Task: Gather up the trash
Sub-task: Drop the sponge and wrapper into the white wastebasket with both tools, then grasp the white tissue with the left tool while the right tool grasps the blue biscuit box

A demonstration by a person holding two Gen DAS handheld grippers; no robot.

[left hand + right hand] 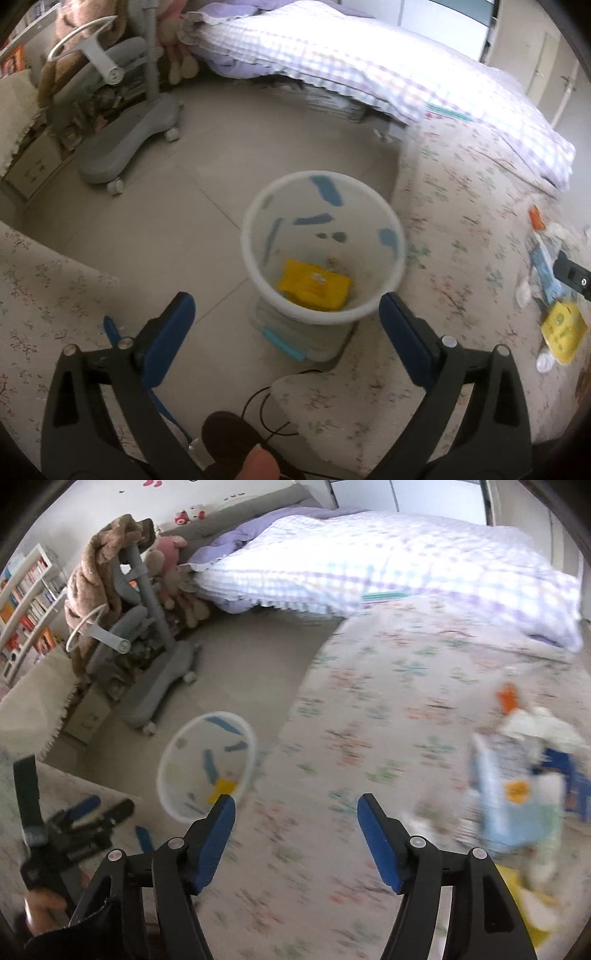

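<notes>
A white trash bin (258, 236) with blue marks stands on the floor beside the floral mat; a yellow packet (314, 286) lies inside it. The bin also shows in the right wrist view (173, 753). My left gripper (286, 317) is open and empty, just above the bin's near rim. My right gripper (295, 812) is open and empty above the floral mat (369, 701). A pile of trash lies on the mat at the right: a light blue carton (506, 805), white crumpled paper (535, 723), an orange piece (508, 696) and a yellow packet (563, 330).
A bed with a checked quilt (351, 55) runs along the back. A grey wheeled chair base (125, 147) stands at the left with plush toys (173, 576) behind it. A bookshelf (26, 594) is at far left. A black cable (266, 417) lies near my left hand.
</notes>
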